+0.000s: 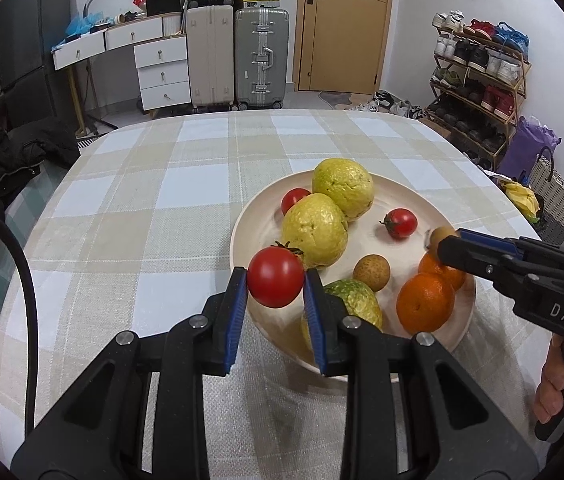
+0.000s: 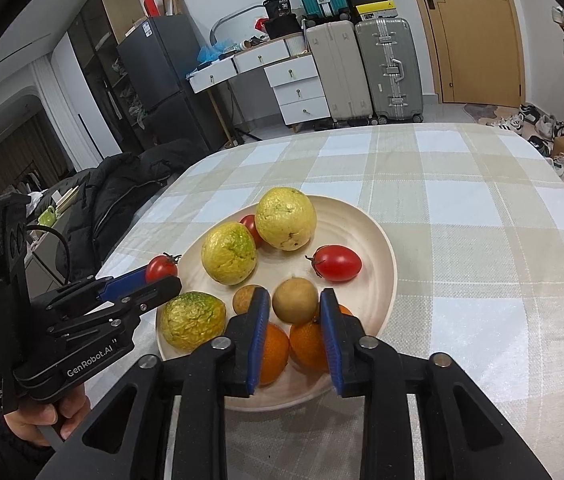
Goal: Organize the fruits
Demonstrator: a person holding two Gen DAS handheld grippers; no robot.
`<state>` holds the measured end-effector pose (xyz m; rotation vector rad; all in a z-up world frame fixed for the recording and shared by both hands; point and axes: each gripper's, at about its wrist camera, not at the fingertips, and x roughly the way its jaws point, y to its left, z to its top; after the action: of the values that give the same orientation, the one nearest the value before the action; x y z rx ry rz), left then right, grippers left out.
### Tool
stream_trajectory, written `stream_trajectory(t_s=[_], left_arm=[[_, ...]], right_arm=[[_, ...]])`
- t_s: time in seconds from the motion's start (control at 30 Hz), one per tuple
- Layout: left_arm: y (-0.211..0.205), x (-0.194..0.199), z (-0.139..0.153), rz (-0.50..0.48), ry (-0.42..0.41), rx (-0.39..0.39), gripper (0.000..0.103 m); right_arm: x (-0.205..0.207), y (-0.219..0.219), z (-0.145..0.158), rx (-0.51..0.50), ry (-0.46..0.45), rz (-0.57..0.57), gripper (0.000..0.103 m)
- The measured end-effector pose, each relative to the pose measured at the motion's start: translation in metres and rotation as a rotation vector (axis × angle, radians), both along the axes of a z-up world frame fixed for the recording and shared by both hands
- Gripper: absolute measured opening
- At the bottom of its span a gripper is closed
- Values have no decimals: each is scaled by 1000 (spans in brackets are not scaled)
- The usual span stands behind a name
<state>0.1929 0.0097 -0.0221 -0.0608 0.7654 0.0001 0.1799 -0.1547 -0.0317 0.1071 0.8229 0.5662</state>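
Cream-coloured and ridged, the plate (image 2: 365, 236) sits on a checked tablecloth (image 2: 481, 208) and serves as the landmark for everything else. At the plate's left rim the left gripper (image 1: 276, 280) is clenched on a red tomato (image 1: 276, 282), which sits between its blue pads (image 1: 236, 312) and is lifted clear of the plate. Over the plate's near edge the right gripper (image 2: 295, 308) has a small brown fruit (image 2: 295, 301), possibly a longan, between its fingers; from the right wrist view a slight gap seems to show beside each pad, yet the fruit hangs above the oranges, so it appears to be gripped.

On the plate lie two yellow guavas (image 2: 285, 218) toward its far side, touching each other, with a tomato (image 2: 250, 224) tucked behind them. A third, greener guava (image 2: 192, 320) rests at the near-left rim. An oblong tomato (image 2: 337, 263) lies alone near the plate's middle. Another brown fruit (image 2: 244, 298) sits just beside the left pad of the right gripper. Two oranges (image 1: 425, 302) lie side by side at the near rim, under the right gripper.
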Motion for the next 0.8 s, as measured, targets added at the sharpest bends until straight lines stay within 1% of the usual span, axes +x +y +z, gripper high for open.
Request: stream_trajectory(t_s=[0.07,0.13,0.17,0.2,0.23,0.27,0.3,0.33,0.37,0.4,0.43,0.5,0.57,0.7,0.8], left_arm=[[0,-5,1,1,-5,-3,25],[1,-11,2,-4,-17,-8,26],[1,-14,3,-7,-26,-2,26],[1,-17,4,-8,-34,6,27],[1,-22,6,-8,-40,8,32],[1,-26,7,-8,-45,7,36],[2,-30,8,-5,-52,7,46],[3,-36,9,2,-63,5,57],[4,-41,11,9,-79,2,64],[5,-46,13,18,-92,-1,79],[7,-52,14,35,-105,-3,92],[10,-62,16,51,-136,-11,98],[11,-72,19,45,-161,-20,102],[5,-89,22,20,-170,-21,102],[-1,-99,22,8,-181,-14,102]], right_arm=[[-4,-2,2,9,-17,-3,43],[-7,-3,4,-3,-35,-7,48],[-9,-4,5,-7,-40,-8,53],[-10,-5,6,-9,-43,-8,60],[-12,-6,6,-11,-45,-6,66],[-14,-7,7,-13,-49,-7,81],[-15,-8,8,-13,-57,-9,94],[-18,-10,9,-10,-70,-10,98],[-21,-12,11,0,-84,-4,101],[-25,-13,13,13,-99,5,103],[-28,-15,15,17,-106,8,103],[-33,-16,17,16,-116,9,103],[-39,-18,20,17,-137,16,103],[-53,-20,25,17,-190,36,103],[-60,-22,25,7,-203,43,103]])
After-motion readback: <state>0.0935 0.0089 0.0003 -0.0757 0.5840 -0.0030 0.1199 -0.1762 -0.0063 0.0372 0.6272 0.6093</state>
